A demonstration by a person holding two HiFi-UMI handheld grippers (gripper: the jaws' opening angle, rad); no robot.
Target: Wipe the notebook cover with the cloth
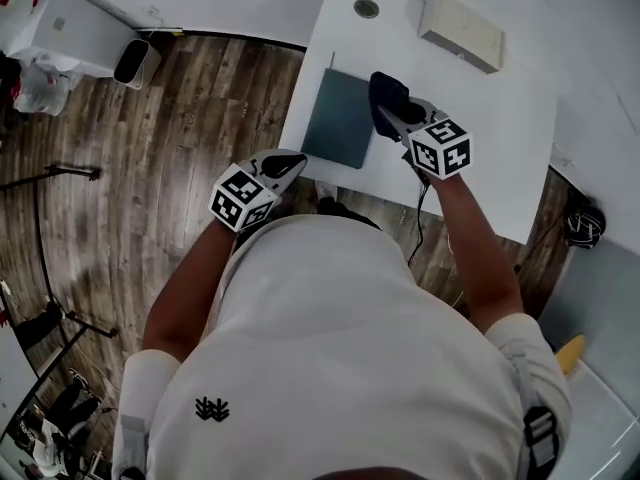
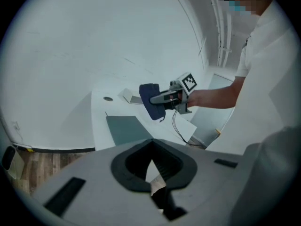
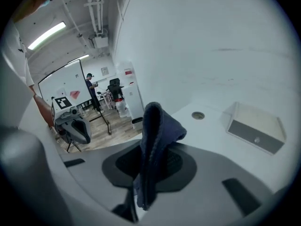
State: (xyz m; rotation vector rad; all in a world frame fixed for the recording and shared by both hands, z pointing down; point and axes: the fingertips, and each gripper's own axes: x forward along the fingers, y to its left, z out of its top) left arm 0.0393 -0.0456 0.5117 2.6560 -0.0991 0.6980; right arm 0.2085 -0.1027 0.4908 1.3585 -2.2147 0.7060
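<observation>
A dark teal notebook (image 1: pixel 340 118) lies flat on the white table (image 1: pixel 500 128), near its left edge; the left gripper view shows the notebook (image 2: pixel 127 128) too. My right gripper (image 1: pixel 392 114) hovers just right of the notebook, shut on a dark blue cloth (image 1: pixel 386 90). In the right gripper view the cloth (image 3: pixel 157 126) stands bunched up between the jaws. The cloth (image 2: pixel 148 100) hangs above the table, apart from the notebook. My left gripper (image 1: pixel 288 162) is held off the table's front left edge, jaws together and nothing in them.
A white open box (image 1: pixel 460 30) sits at the table's far side, with a round cable hole (image 1: pixel 366 8) to its left. A black cable (image 1: pixel 420 223) hangs from the right gripper. A white bin (image 1: pixel 133 63) stands on the wooden floor.
</observation>
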